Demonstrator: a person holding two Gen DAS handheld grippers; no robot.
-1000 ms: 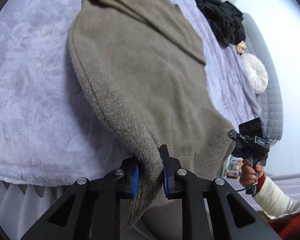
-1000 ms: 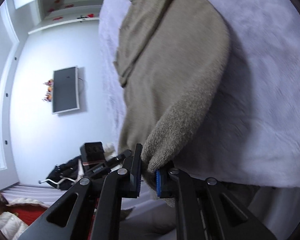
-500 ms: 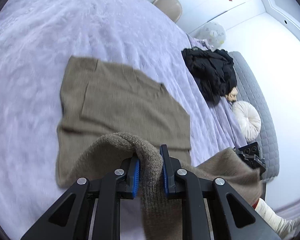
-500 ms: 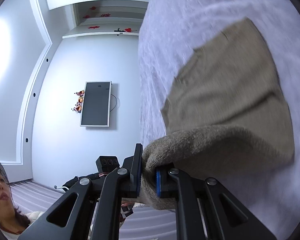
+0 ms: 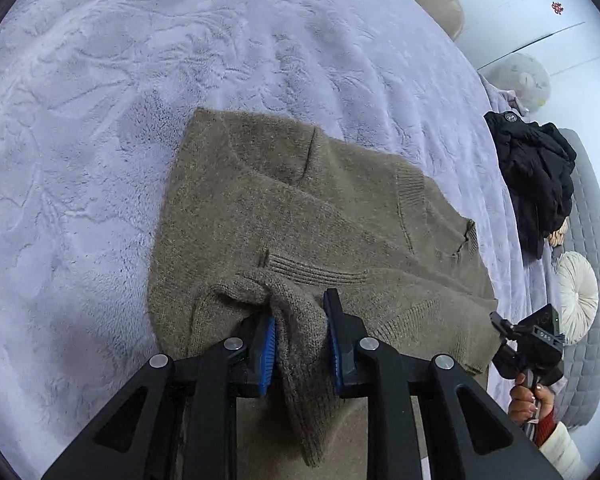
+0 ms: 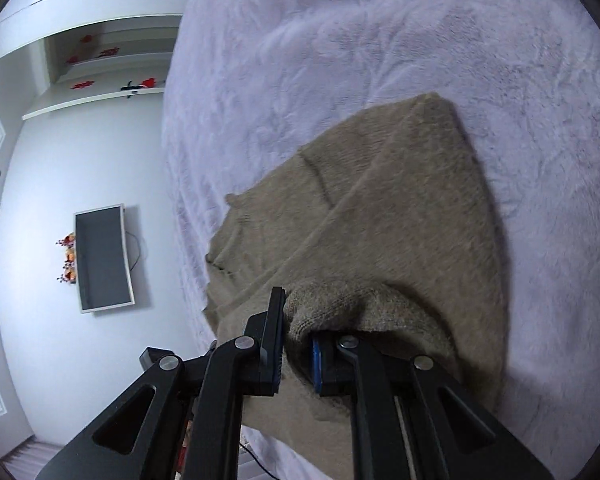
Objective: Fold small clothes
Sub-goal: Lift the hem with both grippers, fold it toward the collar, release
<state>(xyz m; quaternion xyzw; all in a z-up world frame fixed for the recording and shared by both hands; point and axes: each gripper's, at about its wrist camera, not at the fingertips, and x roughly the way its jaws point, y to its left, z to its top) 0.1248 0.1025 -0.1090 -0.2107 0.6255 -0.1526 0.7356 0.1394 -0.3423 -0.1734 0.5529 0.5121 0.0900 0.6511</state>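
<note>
A taupe knit sweater lies on a lavender plush bedspread, its lower half doubled over onto the upper half. My left gripper is shut on a bunched hem corner of the sweater, low over the garment. My right gripper is shut on the other hem corner of the sweater. The right gripper also shows at the right edge of the left wrist view, held by a hand.
A black garment heap lies at the bed's far right. A grey quilted headboard and a round white cushion sit beyond it. A wall television and white shelves are to the left of the bed.
Both grippers carried the hem up from the bed's edge and forward over the sweater, then lowered it; the lower half now lies folded on the upper half.
</note>
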